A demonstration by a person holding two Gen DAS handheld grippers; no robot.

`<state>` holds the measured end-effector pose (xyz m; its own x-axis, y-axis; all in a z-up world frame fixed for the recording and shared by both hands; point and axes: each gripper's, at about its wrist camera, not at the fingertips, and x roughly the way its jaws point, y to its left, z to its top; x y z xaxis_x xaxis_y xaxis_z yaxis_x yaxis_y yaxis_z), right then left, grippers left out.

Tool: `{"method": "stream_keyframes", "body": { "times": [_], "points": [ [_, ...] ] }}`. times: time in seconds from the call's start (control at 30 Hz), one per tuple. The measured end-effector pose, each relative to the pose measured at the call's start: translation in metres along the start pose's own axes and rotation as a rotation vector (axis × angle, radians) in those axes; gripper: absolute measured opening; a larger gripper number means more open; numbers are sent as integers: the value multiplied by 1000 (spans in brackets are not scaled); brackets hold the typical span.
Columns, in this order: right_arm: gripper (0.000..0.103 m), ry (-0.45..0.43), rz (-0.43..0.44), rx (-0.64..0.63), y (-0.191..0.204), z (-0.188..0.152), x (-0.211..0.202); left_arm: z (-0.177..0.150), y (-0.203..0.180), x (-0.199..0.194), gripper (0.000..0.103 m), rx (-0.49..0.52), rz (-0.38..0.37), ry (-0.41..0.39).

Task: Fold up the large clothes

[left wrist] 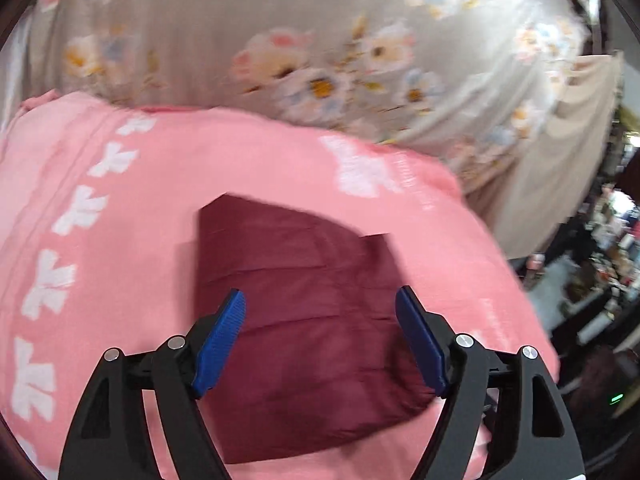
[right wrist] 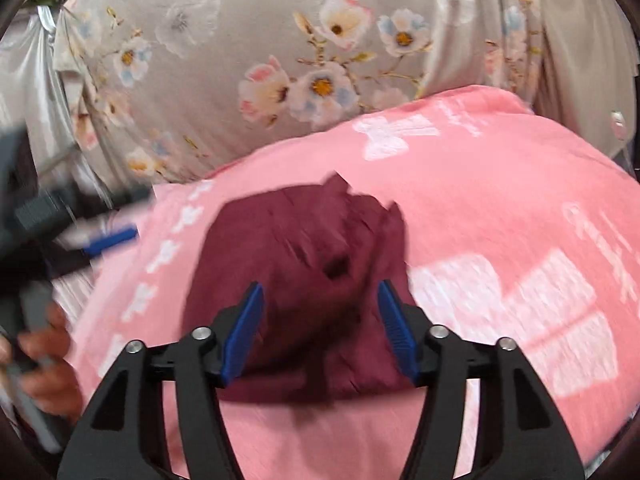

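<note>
Items present: one maroon garment [left wrist: 304,304], one pink towel [left wrist: 120,208], one floral sheet [left wrist: 248,20], two claws, left [left wrist: 320,338] and right [right wrist: 320,328].

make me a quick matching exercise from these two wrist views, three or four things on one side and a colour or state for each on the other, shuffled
Things:
1. folded garment
2. towel
3. bedsheet
4. left gripper

Colour or state:
A. grey with a flower print
B. open, holding nothing
C. dark maroon
D. pink with white bow shapes

Pairs: 1-C, 2-D, 3-A, 4-B
</note>
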<state>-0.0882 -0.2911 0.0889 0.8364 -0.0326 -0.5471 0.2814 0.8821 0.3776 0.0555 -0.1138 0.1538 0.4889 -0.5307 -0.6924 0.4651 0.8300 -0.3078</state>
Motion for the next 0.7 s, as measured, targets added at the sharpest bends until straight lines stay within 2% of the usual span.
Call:
{"method": "stream_keyframes", "body": {
  "times": [0.13,0.23,0.27,0.33,0.4,0.5,0.7],
  "points": [
    [60,81,22,6,3,7,29,-14,30,33,75,-63,64,101],
    [12,141,8,-17,1,-3,39,-25,41,48,75,-70,82,160],
    [8,135,7,-6,-3,-4,36,-30,44,47,74,-72,75,169],
    [6,114,1,22,-16,-11,24,-38,42,51,75,-61,59,188],
    [6,105,-40,44,-27,-20,16,-45,37,55,75,-38,59,200],
    [6,141,-111,50,-42,-36,21,-53,30,70,76,-15,62,230],
    [6,198,-181,28,-53,-58,45,-67,8,85,79,114,157,231]
  ]
}}
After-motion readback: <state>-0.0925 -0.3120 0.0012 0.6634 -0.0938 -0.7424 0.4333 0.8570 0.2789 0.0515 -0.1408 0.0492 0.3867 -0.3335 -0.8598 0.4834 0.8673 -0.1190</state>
